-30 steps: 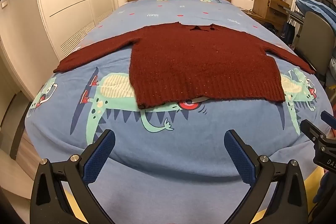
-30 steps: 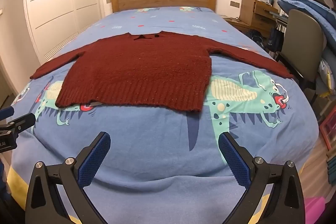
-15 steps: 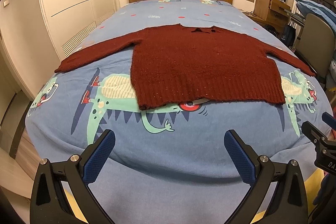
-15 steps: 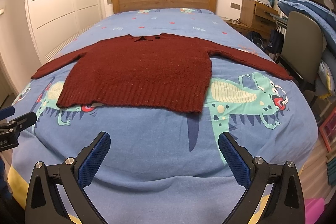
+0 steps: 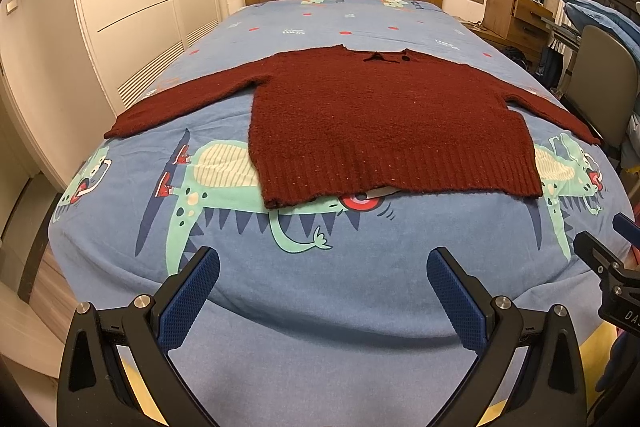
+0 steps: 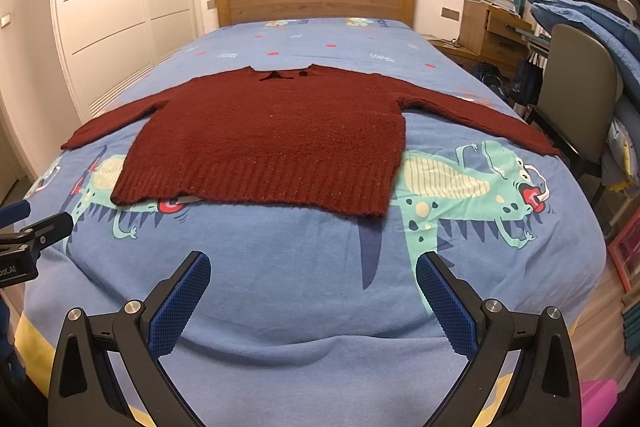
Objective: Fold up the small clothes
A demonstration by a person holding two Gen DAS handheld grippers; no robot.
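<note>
Both grippers — left gripper (image 5: 323, 283), right gripper (image 6: 313, 281) — hung wide open and empty; my dark red knitted sweater (image 5: 384, 123) lay ahead on the blue bed (image 5: 320, 291), sleeves spread crosswise — left sleeve nearer my left.

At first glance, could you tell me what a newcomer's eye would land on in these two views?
The dark red knitted sweater stands out first: it lies flat across the middle of the bed, both sleeves spread wide, hem toward the cameras. Beneath it, the blue bedspread shows big green cartoon dinosaurs either side of the hem. In the foreground, the left gripper and right gripper sit open, short of the sweater, with nothing between their blue pads.
</note>
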